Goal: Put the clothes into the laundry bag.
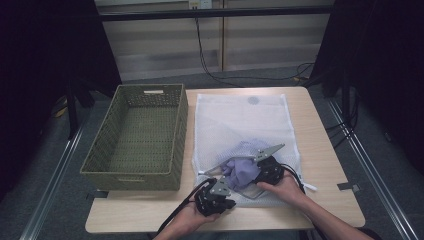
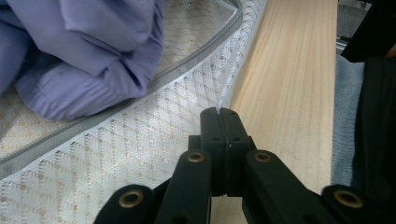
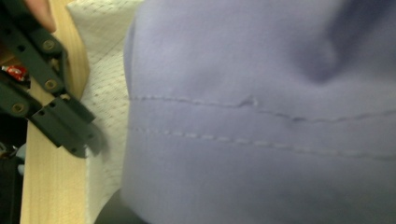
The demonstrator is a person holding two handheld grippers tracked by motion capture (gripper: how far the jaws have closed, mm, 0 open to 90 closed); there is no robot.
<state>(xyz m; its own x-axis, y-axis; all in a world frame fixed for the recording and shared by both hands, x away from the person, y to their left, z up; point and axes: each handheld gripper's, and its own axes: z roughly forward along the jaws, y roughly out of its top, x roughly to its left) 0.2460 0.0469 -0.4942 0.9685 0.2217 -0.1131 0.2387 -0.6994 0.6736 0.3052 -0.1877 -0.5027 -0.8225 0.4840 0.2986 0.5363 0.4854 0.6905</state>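
Lower centre, left gripper (image 2: 219,111) pinches the mesh bag (image 2: 140,140) edge; right gripper's (image 1: 267,169) jaws unclear. Feed purple garment (image 1: 242,170) slowly past the zipper.

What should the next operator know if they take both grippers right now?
Left gripper: shut on the edge of the white mesh zip laundry bag at the table's near side.
Right gripper: at the lilac cloth garment; its jaws are hidden, grip unclear.
Done: garment sits at the bag's open zip mouth, partly in.
Left: push it fully in, close the zip. Green woven basket stands empty to the bag's left on the wooden table.
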